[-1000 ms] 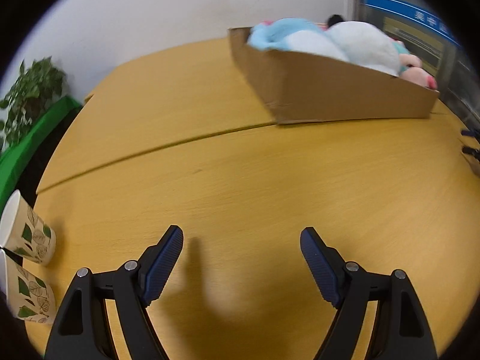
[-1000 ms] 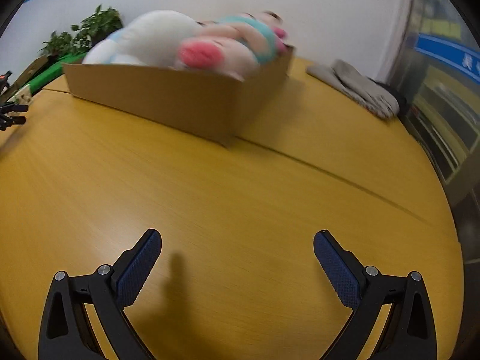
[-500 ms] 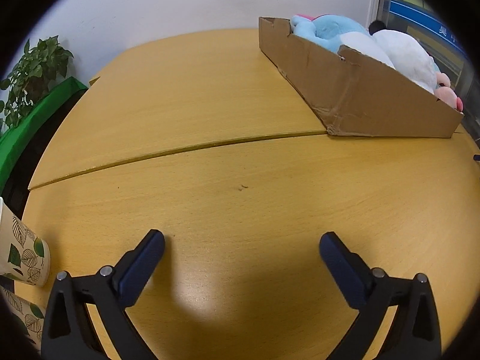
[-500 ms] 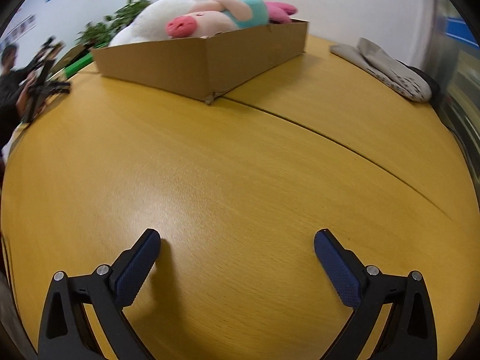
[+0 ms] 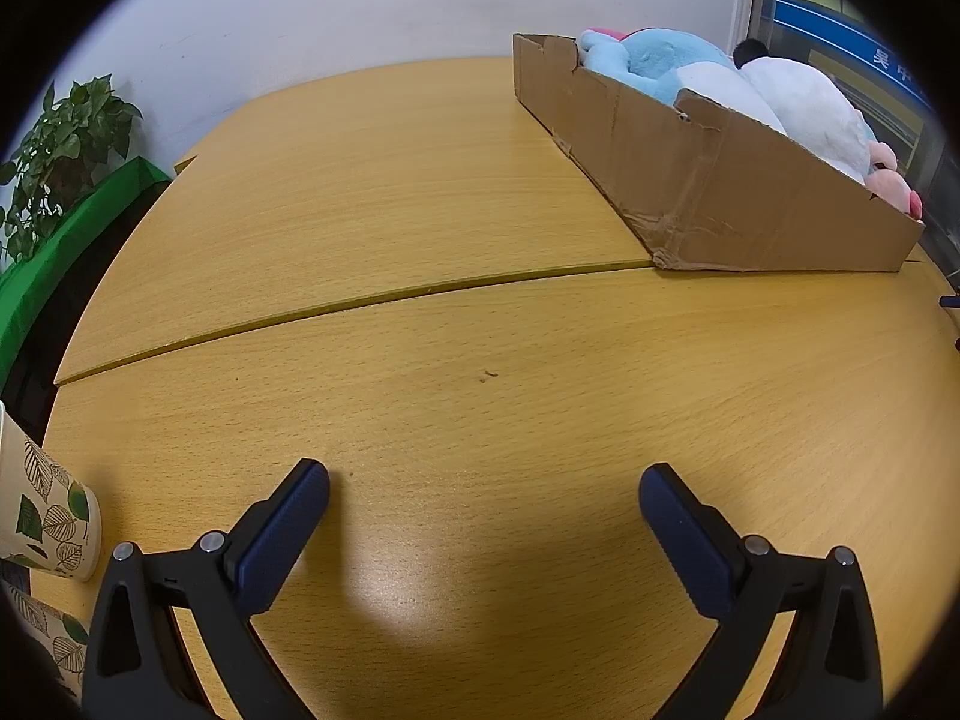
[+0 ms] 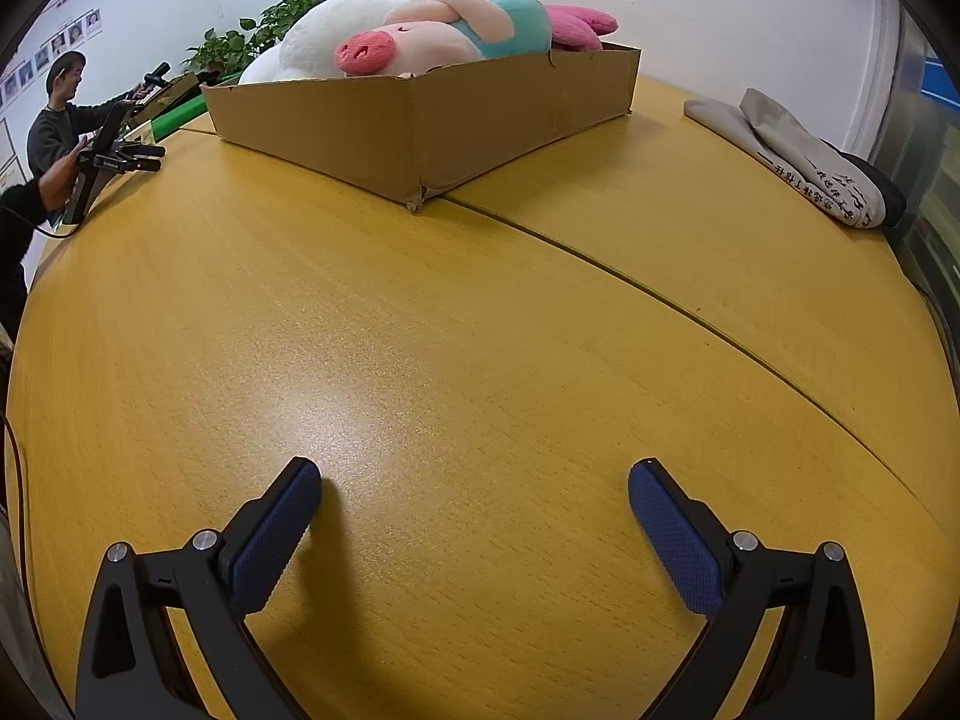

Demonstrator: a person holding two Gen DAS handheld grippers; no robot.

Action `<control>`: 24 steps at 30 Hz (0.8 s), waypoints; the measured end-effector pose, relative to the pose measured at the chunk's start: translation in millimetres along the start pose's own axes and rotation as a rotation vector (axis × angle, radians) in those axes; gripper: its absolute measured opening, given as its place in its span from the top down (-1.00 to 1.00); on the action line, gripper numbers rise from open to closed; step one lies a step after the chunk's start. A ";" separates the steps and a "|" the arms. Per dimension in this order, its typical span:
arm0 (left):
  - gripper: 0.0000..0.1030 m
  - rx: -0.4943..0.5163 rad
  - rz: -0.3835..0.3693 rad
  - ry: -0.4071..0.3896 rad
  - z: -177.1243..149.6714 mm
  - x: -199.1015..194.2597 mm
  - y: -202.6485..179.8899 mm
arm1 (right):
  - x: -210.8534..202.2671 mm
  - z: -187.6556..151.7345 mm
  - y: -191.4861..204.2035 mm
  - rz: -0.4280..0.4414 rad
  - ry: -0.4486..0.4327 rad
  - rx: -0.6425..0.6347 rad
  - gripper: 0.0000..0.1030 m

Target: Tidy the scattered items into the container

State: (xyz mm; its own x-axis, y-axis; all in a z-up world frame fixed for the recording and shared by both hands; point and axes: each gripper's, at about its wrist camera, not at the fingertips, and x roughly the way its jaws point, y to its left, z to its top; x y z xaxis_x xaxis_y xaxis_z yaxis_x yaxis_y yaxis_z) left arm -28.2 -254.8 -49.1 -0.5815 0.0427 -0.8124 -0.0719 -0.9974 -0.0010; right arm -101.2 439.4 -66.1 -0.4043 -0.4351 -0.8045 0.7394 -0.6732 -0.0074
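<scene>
A shallow cardboard box (image 5: 708, 192) sits on the wooden table, at the far right in the left wrist view and at the far centre in the right wrist view (image 6: 456, 114). It holds plush toys: a blue one (image 5: 654, 63), a white one (image 5: 804, 96) and a pink pig (image 6: 414, 39). My left gripper (image 5: 483, 486) is open and empty, low over the bare table. My right gripper (image 6: 474, 480) is open and empty too, well short of the box.
Two leaf-printed paper cups (image 5: 42, 516) stand at the table's left edge. A folded grey cloth (image 6: 798, 156) lies at the far right. A potted plant (image 5: 60, 144) and a green ledge are beyond the table. A person (image 6: 54, 120) with equipment stands at the far left.
Both grippers have drawn back from the box, which now looks smaller and farther. The left gripper has opened wider. The right view has swung left, showing the person.
</scene>
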 end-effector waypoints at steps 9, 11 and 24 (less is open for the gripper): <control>-1.00 -0.001 -0.001 0.001 4.1 -2.4 2.1 | -1.3 -0.1 0.1 -0.002 0.000 -0.001 -1.00; -1.00 -0.001 0.001 0.002 3.1 -3.2 -2.5 | -1.4 -0.1 -0.2 -0.003 0.000 -0.001 -1.00; -1.00 -0.002 0.001 0.003 2.4 -5.0 -3.5 | -1.6 0.4 -0.2 -0.003 0.001 -0.002 -1.00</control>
State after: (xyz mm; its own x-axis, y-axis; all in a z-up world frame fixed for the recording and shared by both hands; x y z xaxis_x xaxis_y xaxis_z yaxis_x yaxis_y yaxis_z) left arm -27.0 -251.3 -43.7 -0.5795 0.0418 -0.8139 -0.0701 -0.9975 -0.0013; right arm -100.9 440.0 -64.6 -0.4060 -0.4322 -0.8052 0.7394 -0.6732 -0.0115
